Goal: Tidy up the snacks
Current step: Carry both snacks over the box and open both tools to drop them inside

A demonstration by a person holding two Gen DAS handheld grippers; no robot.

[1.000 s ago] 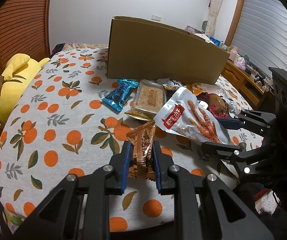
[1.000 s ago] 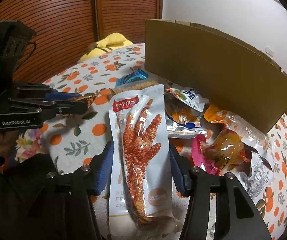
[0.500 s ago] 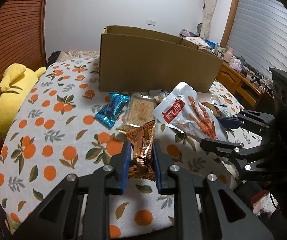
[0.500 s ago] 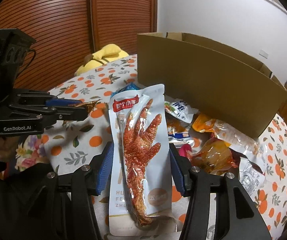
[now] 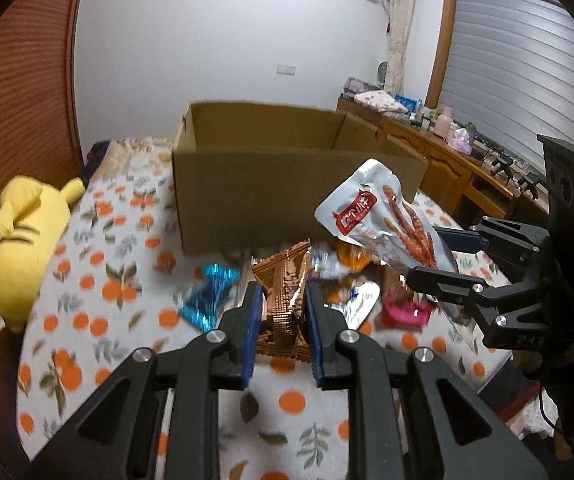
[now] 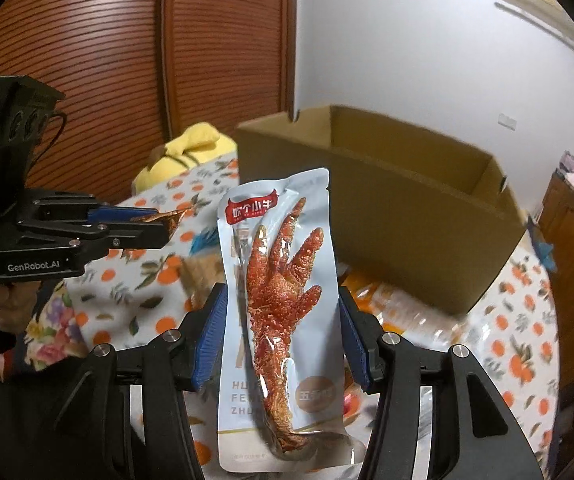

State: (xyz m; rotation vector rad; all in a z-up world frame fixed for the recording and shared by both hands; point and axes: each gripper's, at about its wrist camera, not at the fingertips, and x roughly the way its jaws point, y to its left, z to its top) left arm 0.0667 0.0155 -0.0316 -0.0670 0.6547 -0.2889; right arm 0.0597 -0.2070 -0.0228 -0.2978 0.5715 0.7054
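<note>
My left gripper [image 5: 283, 300] is shut on a copper-brown snack wrapper [image 5: 283, 276], held upright above the orange-print bedcover [image 5: 87, 320]. My right gripper [image 6: 281, 304] is shut on the sides of a long silver packet with a red chicken foot [image 6: 283, 280], also lifted. In the left wrist view that packet [image 5: 375, 220] hangs at the right, in front of the open cardboard box [image 5: 287, 192]. The box [image 6: 407, 232] stands behind both packets, and what shows of its inside looks empty. The left gripper [image 6: 163, 224] with its wrapper appears at the left of the right wrist view.
A blue wrapper [image 5: 207, 296], a pink packet [image 5: 403, 312] and other loose snacks lie on the cover before the box. A yellow plush toy [image 5: 27, 232] rests at the left edge. A wooden dresser [image 5: 447, 152] stands to the right, ribbed wardrobe doors [image 6: 127, 80] to the left.
Both grippers have risen with their packets still gripped. The box's open top and inside now show, and the loose snacks sit lower in both views.
</note>
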